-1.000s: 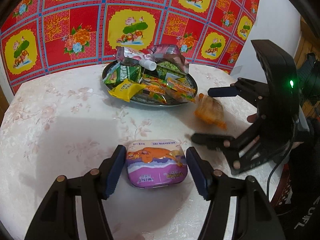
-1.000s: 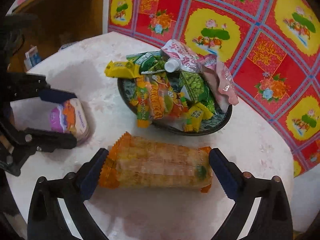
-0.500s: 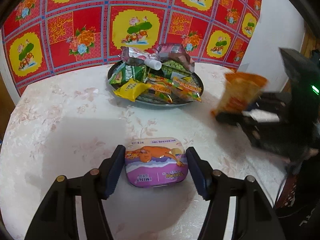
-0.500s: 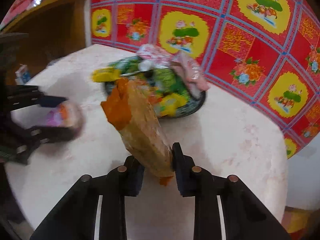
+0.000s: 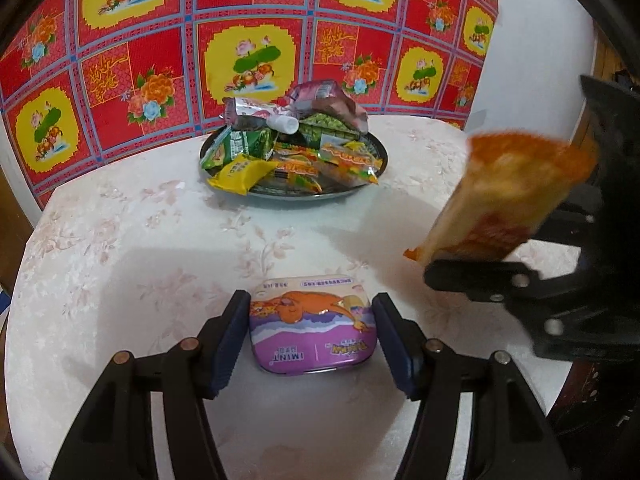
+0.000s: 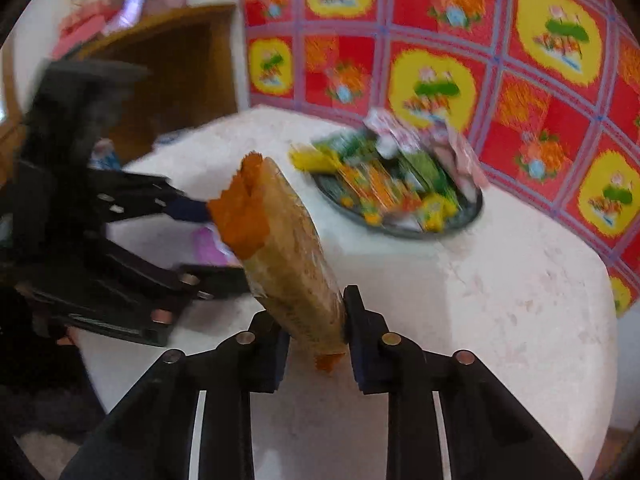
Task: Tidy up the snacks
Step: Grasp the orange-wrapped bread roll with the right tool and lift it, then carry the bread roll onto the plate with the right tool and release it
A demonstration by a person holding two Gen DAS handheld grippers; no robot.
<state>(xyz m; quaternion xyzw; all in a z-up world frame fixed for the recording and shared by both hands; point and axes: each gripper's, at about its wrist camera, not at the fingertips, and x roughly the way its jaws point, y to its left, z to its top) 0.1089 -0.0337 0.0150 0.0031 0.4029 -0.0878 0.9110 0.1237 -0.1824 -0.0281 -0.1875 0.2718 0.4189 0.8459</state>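
A purple mint tin (image 5: 313,325) with an orange cartoon figure lies flat on the table between my left gripper's (image 5: 312,338) open jaws; small gaps show on both sides. My right gripper (image 6: 314,320) is shut on a long orange-ended cracker packet (image 6: 286,256) and holds it tilted above the table. The packet (image 5: 508,200) and the right gripper (image 5: 520,280) show at the right in the left wrist view. A dark round plate (image 5: 376,150) piled with several snack packets stands at the far side of the table; it also shows in the right wrist view (image 6: 474,210), blurred.
The round table (image 5: 120,240) has a pale floral cloth. A red and yellow flowered cloth (image 5: 256,52) hangs behind it. A dark wooden cabinet (image 6: 176,72) stands beyond the table's left side in the right wrist view.
My right gripper closed on the cracker packet, lifted it off the table and swung it up and to the right. The left gripper and the tin have stayed in place.
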